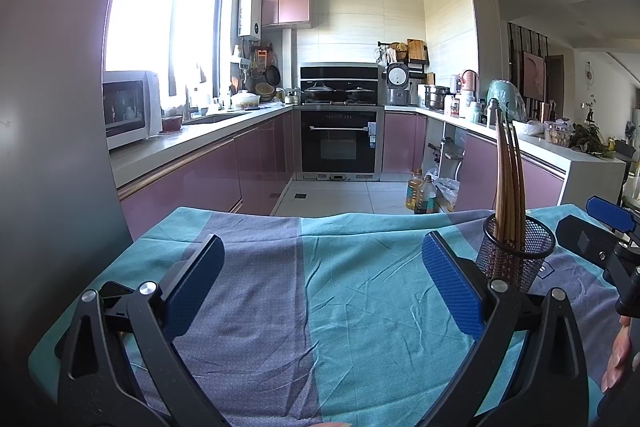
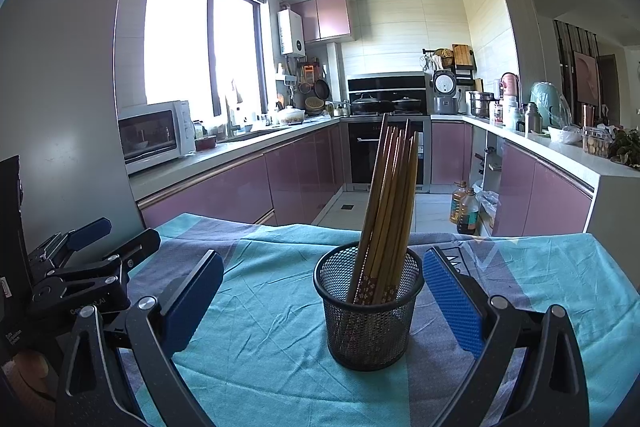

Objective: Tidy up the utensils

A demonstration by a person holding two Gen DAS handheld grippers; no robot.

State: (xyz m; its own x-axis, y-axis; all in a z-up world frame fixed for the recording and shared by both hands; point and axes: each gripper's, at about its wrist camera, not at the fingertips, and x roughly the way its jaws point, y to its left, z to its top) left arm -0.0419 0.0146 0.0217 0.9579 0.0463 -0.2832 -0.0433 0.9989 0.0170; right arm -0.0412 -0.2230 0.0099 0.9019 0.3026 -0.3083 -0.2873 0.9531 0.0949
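Observation:
A black mesh cup (image 2: 369,311) stands upright on the teal and grey cloth (image 2: 264,307). Several wooden chopsticks (image 2: 390,211) stand in it, leaning slightly. My right gripper (image 2: 322,287) is open and empty, its blue pads on either side of the cup but apart from it. In the left wrist view the cup (image 1: 516,251) with the chopsticks (image 1: 508,179) is at the right, just beyond the right pad. My left gripper (image 1: 320,279) is open and empty over bare cloth (image 1: 320,307). Each gripper shows at the edge of the other's view.
The table's far edge drops to a kitchen floor with oil bottles (image 2: 464,207). A grey fridge wall (image 1: 48,147) stands close on the left. Counters with a microwave (image 2: 154,135) and an oven (image 1: 338,143) are far behind.

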